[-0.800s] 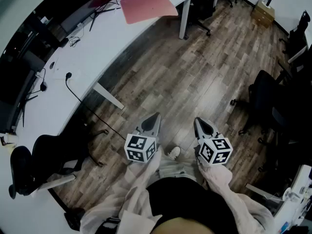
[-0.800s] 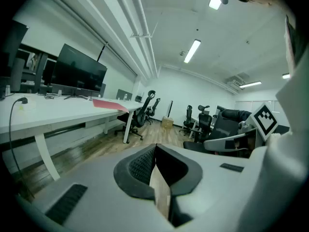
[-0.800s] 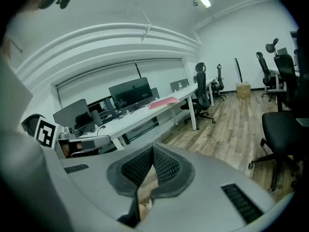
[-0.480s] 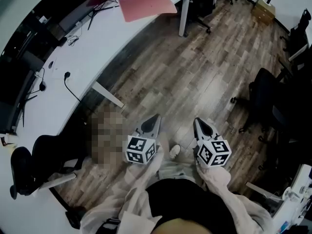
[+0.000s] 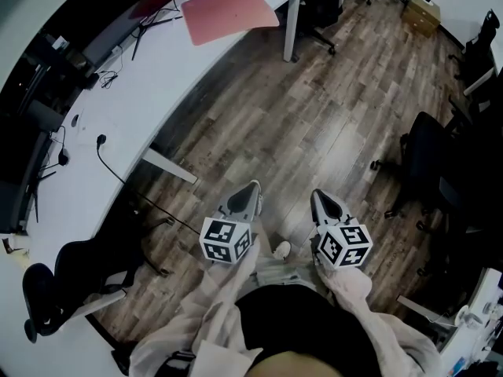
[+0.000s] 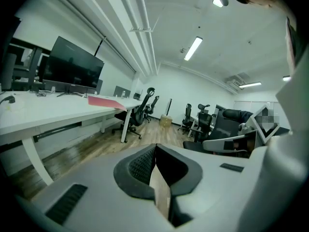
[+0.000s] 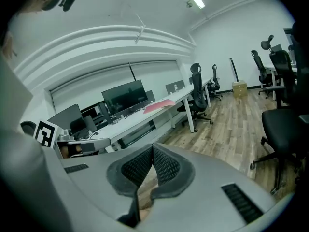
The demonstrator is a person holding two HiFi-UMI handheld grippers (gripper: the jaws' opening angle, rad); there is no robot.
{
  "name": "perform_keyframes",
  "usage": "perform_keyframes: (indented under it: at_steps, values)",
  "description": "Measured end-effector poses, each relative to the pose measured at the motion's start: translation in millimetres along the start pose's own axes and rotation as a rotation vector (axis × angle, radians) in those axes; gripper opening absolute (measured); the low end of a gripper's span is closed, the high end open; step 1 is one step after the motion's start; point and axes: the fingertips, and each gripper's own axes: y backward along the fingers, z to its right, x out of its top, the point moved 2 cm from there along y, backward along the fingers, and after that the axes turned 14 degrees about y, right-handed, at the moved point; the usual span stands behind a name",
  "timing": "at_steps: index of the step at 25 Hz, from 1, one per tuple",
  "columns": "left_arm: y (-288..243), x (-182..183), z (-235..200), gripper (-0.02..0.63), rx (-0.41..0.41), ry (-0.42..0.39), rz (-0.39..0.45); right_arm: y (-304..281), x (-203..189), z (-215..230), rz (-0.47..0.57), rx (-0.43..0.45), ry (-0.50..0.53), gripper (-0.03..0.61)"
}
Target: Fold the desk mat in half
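Pink and flat, the rectangular desk mat [image 5: 228, 14] lies unfolded near the edge of the long white curved desk [image 5: 157, 85], well apart from both grippers. Compared with the 2 earlier moments, it now sits a little further left and slightly larger in the head view, while the grippers keep their place in the picture. We judge that we are closing in on the desk, with the folding not yet begun.

Our left gripper [image 5: 251, 187] is held out just ahead of our body over the brown wood-plank floor [image 5: 314, 116]. It tips gently downward, its jaws pressed together on nothing. Our right gripper [image 5: 318, 196] rides beside it at the same tilt, its jaws likewise closed and empty.
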Motion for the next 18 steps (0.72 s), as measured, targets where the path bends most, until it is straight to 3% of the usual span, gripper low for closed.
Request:
perform_keyframes:
  at_steps: [18]
  values:
    - [-143.9, 165.6, -108.4, 0.028, -0.037, -0.018, 0.008, -202.7, 118.9, 53.1, 0.004, -0.015, -0.023, 0.012]
